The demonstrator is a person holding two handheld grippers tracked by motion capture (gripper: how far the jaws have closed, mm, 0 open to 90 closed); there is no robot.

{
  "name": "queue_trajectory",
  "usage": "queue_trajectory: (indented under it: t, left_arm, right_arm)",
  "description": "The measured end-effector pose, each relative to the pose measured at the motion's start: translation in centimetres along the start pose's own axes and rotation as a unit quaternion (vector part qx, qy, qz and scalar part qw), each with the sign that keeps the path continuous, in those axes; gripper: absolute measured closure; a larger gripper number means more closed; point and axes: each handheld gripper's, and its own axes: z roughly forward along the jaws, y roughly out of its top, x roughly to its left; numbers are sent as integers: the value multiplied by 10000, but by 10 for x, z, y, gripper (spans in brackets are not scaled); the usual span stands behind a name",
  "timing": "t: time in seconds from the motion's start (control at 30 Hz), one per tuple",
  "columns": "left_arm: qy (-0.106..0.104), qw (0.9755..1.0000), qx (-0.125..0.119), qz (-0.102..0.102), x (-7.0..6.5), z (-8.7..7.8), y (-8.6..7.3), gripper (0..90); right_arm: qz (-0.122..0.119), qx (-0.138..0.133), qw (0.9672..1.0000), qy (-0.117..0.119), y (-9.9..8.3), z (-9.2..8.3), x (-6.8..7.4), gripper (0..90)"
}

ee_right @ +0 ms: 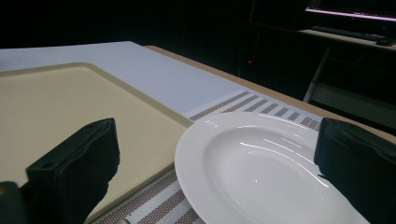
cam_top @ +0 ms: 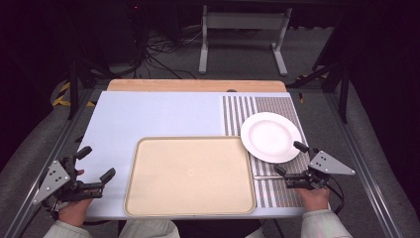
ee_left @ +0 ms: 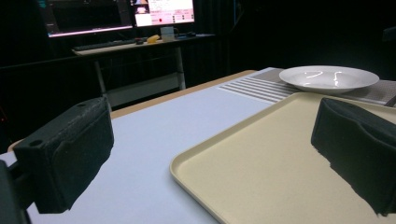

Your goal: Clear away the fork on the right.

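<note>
A beige tray (cam_top: 189, 174) lies empty at the front middle of the table, its near corner visible in the left gripper view (ee_left: 196, 154). A white plate (cam_top: 270, 136) rests on a striped placemat (cam_top: 277, 106) at the right, slightly overlapping the tray's right rim. My left gripper (cam_top: 95, 162) is open at the table's front left edge, left of the tray. My right gripper (cam_top: 290, 157) is open at the plate's near edge; in the right gripper view the plate (ee_right: 261, 168) lies between and ahead of the jaws. Neither gripper holds anything.
A pale blue mat (cam_top: 148, 116) covers the table's left and middle. A wooden table edge (cam_top: 195, 85) runs along the back. Beyond stand a white desk frame (cam_top: 242, 34) and floor cables. A monitor (ee_left: 163, 11) glows in the dark background.
</note>
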Motion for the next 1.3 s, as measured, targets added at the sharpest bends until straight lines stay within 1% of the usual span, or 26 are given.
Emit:
queue_trajectory:
  t: [0.2, 0.43, 0.5, 0.53, 0.7, 0.8, 0.93, 1.03, 1.13, 1.27, 1.3]
  left_arm:
    - [20, 10000, -31, 0, -1, 0, 0, 0]
    - [10, 10000, 1, 9, 0, 1, 0, 0]
    - [18, 10000, -2, -1, 0, 1, 0, 0]
    - [20, 10000, -1, -1, 0, 0, 0, 0]
    - [34, 10000, -2, 0, 0, 0, 0, 0]
    - [38, 10000, -5, -15, -1, 1, 0, 0]
    - [38, 10000, -12, -10, -1, 0, 0, 0]
    - [26, 10000, 9, 5, 0, 0, 0, 0]
    - [20, 10000, 17, 6, 0, 0, 0, 0]
    - [31, 10000, 3, -5, 0, 0, 0, 0]
    - [33, 10000, 1, -7, 0, 0, 0, 0]
  right_arm:
    - [-19, 5, 10000, 21, 1, -1, 0, 12]
    - [-66, -7, 10000, 12, 2, -1, 1, 13]
    - [-37, -17, 10000, 32, 3, -1, 1, 13]
    - [-6, -62, 9999, 86, 3, -1, 0, 13]
    - [-113, -5, 9999, 74, 10, -1, 0, 11]
    - [-114, 7, 9999, 98, 16, 0, -2, 7]
    - [-98, 43, 9999, 130, 22, 5, -7, 6]
    - [-55, 141, 9997, 166, 26, 10, -10, 8]
    - [-137, 340, 9992, 184, 34, 14, -14, 11]
    - [-131, 429, 9987, 228, 41, 17, -19, 19]
    - [-162, 449, 9985, 250, 44, 18, -21, 21]
